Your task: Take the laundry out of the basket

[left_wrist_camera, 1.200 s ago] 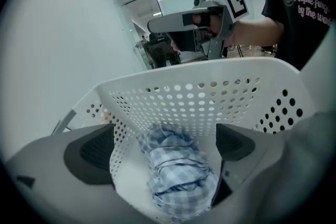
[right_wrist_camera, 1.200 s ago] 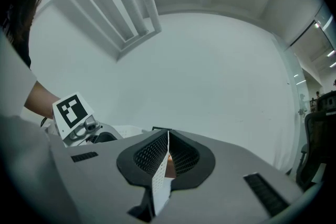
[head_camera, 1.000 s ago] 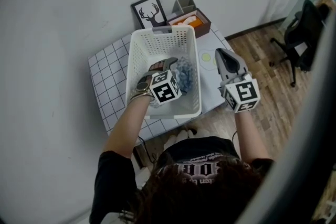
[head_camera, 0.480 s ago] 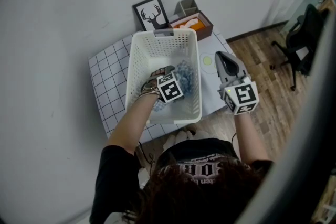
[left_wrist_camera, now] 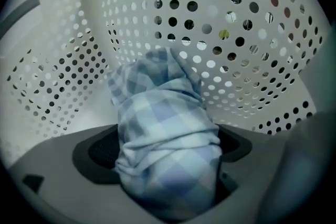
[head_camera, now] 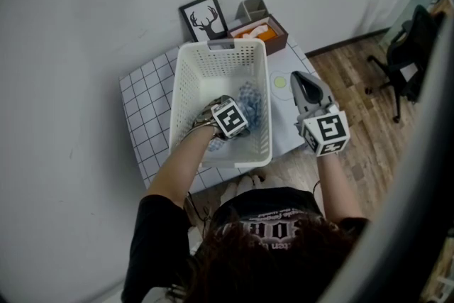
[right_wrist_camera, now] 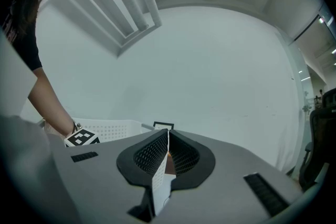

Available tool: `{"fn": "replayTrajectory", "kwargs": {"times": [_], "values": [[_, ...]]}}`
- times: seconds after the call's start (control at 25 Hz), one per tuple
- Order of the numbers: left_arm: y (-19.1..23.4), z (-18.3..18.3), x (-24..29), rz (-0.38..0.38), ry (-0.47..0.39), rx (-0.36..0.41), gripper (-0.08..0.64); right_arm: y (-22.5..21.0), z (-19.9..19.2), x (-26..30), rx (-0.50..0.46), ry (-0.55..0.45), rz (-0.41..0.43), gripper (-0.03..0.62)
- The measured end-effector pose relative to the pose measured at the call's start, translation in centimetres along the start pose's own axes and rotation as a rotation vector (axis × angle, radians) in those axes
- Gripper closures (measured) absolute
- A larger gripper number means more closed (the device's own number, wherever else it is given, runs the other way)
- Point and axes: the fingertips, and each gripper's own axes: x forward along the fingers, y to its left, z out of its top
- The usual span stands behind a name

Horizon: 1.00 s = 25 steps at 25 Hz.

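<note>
- Left gripper [head_camera: 225, 113]: where does it stand?
- Down inside the white perforated plastic basket [head_camera: 183, 81], pointing steeply at its floor. Its jaws are wide apart and have just been closing a little. The crumpled blue-and-white checked cloth [left_wrist_camera: 165, 139] stands between them, but dark pad shows on either side of it, so nothing pinches it yet.
- And where is the cloth in the basket?
- On the bottom, towards the basket's right wall, bunched into an upright lump.
- The right gripper [head_camera: 298, 78]?
- It is held level above the right edge of the desk with the white grid-patterned top [head_camera: 145, 106], just beside the basket and outside it. Its jaws are drawn together to a thin slit, with nothing in them.
- How does the basket sit?
- Lengthwise over the middle of the desk, reaching to the front edge.
- Anything else up there?
- At the back edge, against the grey wall [head_camera: 85, 10], a black-framed antler picture [head_camera: 203, 18]. At the back right corner, an open brown box with orange contents [head_camera: 262, 30], with a grey holder [head_camera: 250, 8] beside it.
</note>
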Motion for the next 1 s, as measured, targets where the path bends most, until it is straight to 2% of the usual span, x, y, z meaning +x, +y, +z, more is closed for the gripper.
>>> {"fn": "replayTrajectory", "kwargs": {"times": [0.16, 0.28, 0.4, 0.56, 0.76, 1.0], "values": [[-0.1, -0.5, -0.4, -0.032, 0.041, -0.008, 0.08, 0.3, -0.2, 0.1, 0.004, 0.008, 0.018, 0.561], [0.1, 0.4, -0.9, -0.028, 0.01, 0.018, 0.15, 0.5, 0.2, 0.2, 0.002, -0.014, 0.026, 0.561], [-0.2, -0.1, -1.4, -0.048, 0.039, -0.004, 0.216, 0.8, 0.3, 0.1, -0.001, -0.004, 0.026, 0.561], [0.2, 0.5, -2.3, -0.055, -0.004, -0.052, 0.296, 1.3, 0.6, 0.1, -0.005, -0.008, 0.035, 0.561], [0.6, 0.6, -3.6, -0.044, -0.041, -0.094, 0.313, 1.6, 1.0, 0.2, -0.005, -0.007, 0.052, 0.561], [1.7, 2.0, -6.1, 0.025, -0.132, -0.131, 0.327, 1.8, 2.4, 0.9, -0.015, -0.05, 0.071, 0.561]]}}
